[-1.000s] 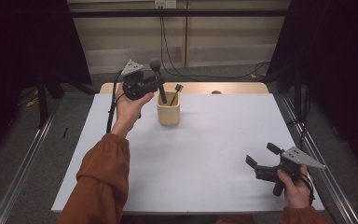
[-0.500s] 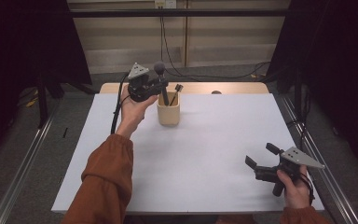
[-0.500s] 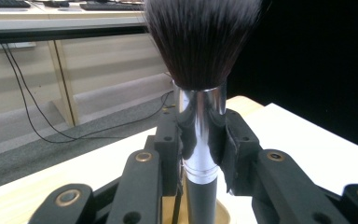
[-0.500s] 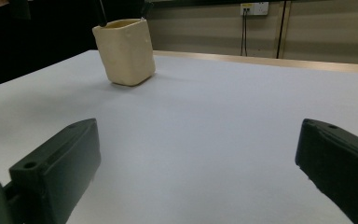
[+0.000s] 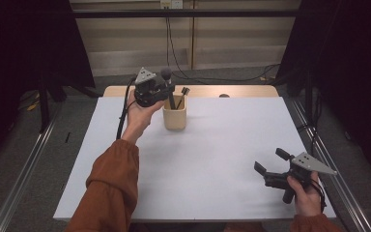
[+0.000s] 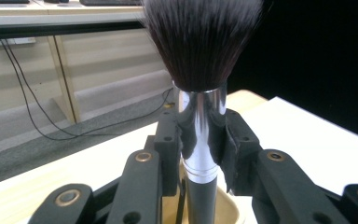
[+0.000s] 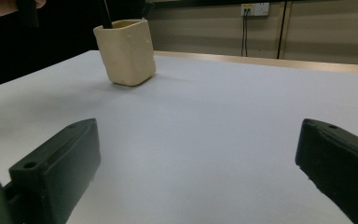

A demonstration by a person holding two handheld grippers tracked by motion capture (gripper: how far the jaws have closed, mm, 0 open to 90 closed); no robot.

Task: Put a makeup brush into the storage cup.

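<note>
Brush (image 6: 200, 56): one, upright, clamped at its silver ferrule by the left gripper (image 5: 162, 89), handle down in the single beige cup (image 5: 175, 115) at the table's (image 5: 212, 159) far side. Cup holds one more tool (image 5: 184, 92). Near edge: right gripper (image 5: 269, 164) jaws wide, empty.

Before me: white table (image 5: 207, 159) with a wooden strip along its far edge; a cream holder (image 5: 175, 116) stands on it near the far left, and a small dark object (image 5: 224, 95) sits at the far edge.
</note>
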